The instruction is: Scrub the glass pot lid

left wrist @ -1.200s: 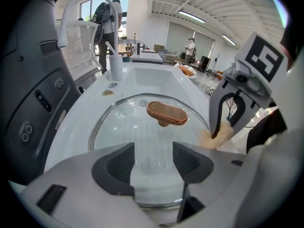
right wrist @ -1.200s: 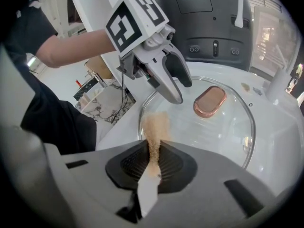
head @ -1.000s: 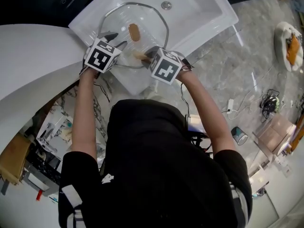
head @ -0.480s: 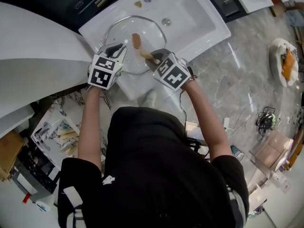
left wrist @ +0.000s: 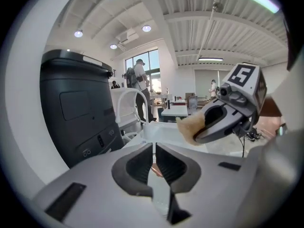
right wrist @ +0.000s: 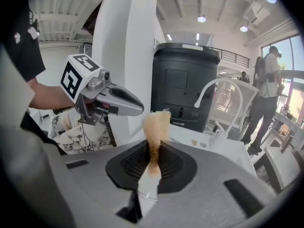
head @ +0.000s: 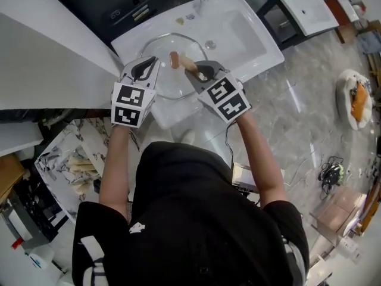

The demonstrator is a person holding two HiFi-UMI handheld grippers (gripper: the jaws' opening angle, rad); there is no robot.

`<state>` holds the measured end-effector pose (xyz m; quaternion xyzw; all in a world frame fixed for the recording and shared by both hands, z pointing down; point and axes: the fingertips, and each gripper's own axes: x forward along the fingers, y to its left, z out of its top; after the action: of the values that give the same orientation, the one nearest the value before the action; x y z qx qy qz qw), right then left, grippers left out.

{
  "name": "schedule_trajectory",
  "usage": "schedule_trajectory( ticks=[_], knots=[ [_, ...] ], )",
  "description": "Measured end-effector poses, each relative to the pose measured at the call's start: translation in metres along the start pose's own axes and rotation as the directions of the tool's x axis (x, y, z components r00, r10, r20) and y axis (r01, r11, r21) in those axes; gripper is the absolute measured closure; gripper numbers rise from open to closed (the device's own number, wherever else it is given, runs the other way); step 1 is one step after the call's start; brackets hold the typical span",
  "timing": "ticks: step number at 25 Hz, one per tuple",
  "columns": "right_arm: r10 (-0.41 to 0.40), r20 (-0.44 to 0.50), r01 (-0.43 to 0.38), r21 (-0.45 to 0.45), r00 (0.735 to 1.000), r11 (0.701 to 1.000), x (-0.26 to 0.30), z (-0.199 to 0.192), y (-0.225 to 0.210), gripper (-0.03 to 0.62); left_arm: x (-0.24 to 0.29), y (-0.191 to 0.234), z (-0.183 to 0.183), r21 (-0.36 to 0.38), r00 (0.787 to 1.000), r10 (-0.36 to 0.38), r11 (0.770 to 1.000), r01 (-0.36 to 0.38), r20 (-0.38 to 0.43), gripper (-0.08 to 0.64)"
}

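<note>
In the head view the round glass pot lid [head: 166, 81], with a brown knob [head: 174, 58], sits over the white sink [head: 253, 37], tilted between both grippers. My left gripper [head: 144, 66] is at the lid's left rim. Its jaws have just been closing and now pinch the thin glass edge [left wrist: 153, 167]. My right gripper [head: 199, 73] is shut on a tan sponge [head: 186, 63], which touches the lid near the knob. The sponge [right wrist: 156, 125] stands up from the right gripper's jaws [right wrist: 153, 158]. The left gripper view shows the right gripper [left wrist: 218, 122] with its sponge [left wrist: 189, 126] just ahead.
A white faucet [left wrist: 130, 103] arches behind the sink. A tall black unit [right wrist: 183, 89] stands beyond it and a white curved counter [head: 47, 52] lies to the left. A plate of food [head: 357, 100] rests on the marble floor at the right. People stand far off [left wrist: 140, 80].
Both grippers have risen toward the camera and the lid has come up with them. The left jaws have closed onto the lid's rim. The sponge stays in the right gripper.
</note>
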<state>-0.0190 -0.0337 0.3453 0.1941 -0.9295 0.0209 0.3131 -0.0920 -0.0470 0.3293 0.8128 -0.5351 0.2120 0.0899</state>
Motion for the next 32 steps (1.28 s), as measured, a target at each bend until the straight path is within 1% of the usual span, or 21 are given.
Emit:
schedule_trajectory(
  ticks=[2,6,10,14,19,23,26,28,32],
  knots=[
    [-0.022,0.058,0.022,0.013,0.998,1.000,-0.011,0.014,-0.002,0.569,-0.012,-0.002,0.012,0.004,0.999,0.018,1.000,-0.018,0.032,0.540],
    [-0.061,0.170,0.056,0.035,0.984,0.998,-0.036,0.045,-0.003,0.569,-0.038,-0.007,0.035,-0.035,0.994,0.037,0.999,-0.034,0.106,0.543],
    [-0.088,0.243,0.082,0.035,0.966,0.996,-0.060,0.068,-0.002,0.569,-0.059,-0.013,0.055,-0.047,0.984,0.056,0.998,-0.049,0.171,0.546],
    [-0.102,0.302,0.092,0.045,0.948,0.995,-0.082,0.084,-0.001,0.569,-0.076,-0.020,0.078,-0.054,0.968,0.065,0.997,-0.054,0.242,0.548],
    [-0.146,0.365,0.137,0.051,0.920,0.989,-0.104,0.101,-0.003,0.569,-0.096,-0.025,0.103,-0.067,0.943,0.072,0.996,-0.053,0.324,0.552],
    [-0.172,0.420,0.157,0.070,0.891,0.985,-0.117,0.117,-0.003,0.569,-0.106,-0.026,0.113,-0.073,0.930,0.071,0.996,-0.048,0.360,0.554],
    [-0.185,0.445,0.167,0.080,0.876,0.983,-0.125,0.123,-0.001,0.569,-0.111,-0.030,0.117,-0.077,0.928,0.053,0.997,-0.026,0.368,0.554],
    [-0.192,0.462,0.169,0.092,0.866,0.981,-0.129,0.127,0.000,0.569,-0.116,-0.031,0.120,-0.069,0.926,0.054,0.997,-0.030,0.374,0.554],
    [-0.203,0.461,0.173,0.107,0.864,0.979,-0.129,0.124,0.001,0.569,-0.123,-0.032,0.126,-0.051,0.918,0.060,0.998,-0.043,0.393,0.554]
  ],
)
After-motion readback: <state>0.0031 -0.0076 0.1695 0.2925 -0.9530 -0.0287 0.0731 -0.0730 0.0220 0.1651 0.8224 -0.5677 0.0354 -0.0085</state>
